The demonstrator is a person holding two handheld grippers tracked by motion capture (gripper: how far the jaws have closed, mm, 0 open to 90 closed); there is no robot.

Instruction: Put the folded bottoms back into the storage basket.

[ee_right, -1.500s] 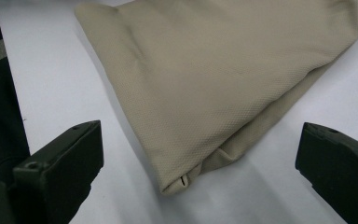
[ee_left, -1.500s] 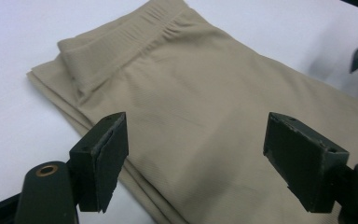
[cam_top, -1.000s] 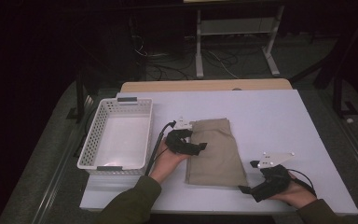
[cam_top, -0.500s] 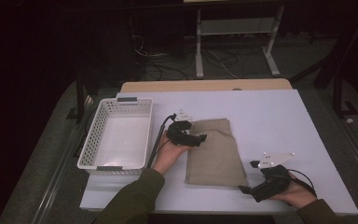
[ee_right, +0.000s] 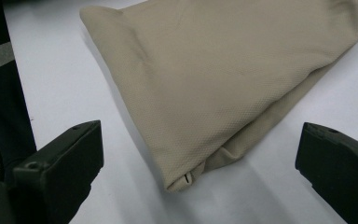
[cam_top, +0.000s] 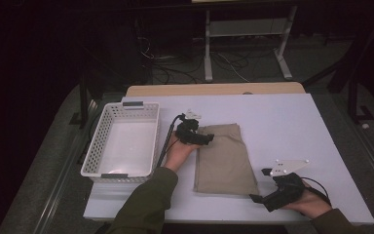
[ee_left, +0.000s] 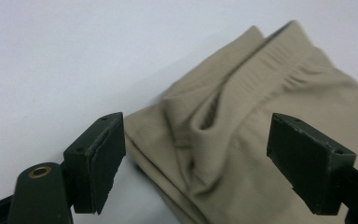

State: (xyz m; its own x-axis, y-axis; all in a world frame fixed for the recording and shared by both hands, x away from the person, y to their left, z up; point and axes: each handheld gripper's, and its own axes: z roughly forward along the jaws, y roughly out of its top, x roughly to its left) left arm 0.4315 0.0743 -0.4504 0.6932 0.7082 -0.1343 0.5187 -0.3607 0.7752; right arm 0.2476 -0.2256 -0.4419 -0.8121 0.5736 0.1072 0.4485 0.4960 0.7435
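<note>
A folded beige cloth (cam_top: 224,161) lies flat in the middle of the white table (cam_top: 282,122). My left gripper (cam_top: 207,140) is at the cloth's far left corner, held in a hand in an olive sleeve. In the left gripper view my left gripper (ee_left: 196,140) is open, and the gathered waistband corner of the cloth (ee_left: 242,107) lies between and beyond the pads without touching them. My right gripper (cam_top: 257,199) rests near the cloth's near right corner. In the right gripper view my right gripper (ee_right: 200,163) is wide open, facing a folded corner of the cloth (ee_right: 205,79).
A white perforated basket (cam_top: 91,156) stands on the table to the left of the cloth, with nothing in it. The left gripper's cable (cam_top: 165,141) runs along the basket's right wall. The table's near edge is just behind the right hand.
My left hand has moved away from the person along the cloth's left edge to its far corner and dropped a little. The right hand has stayed where it was.
</note>
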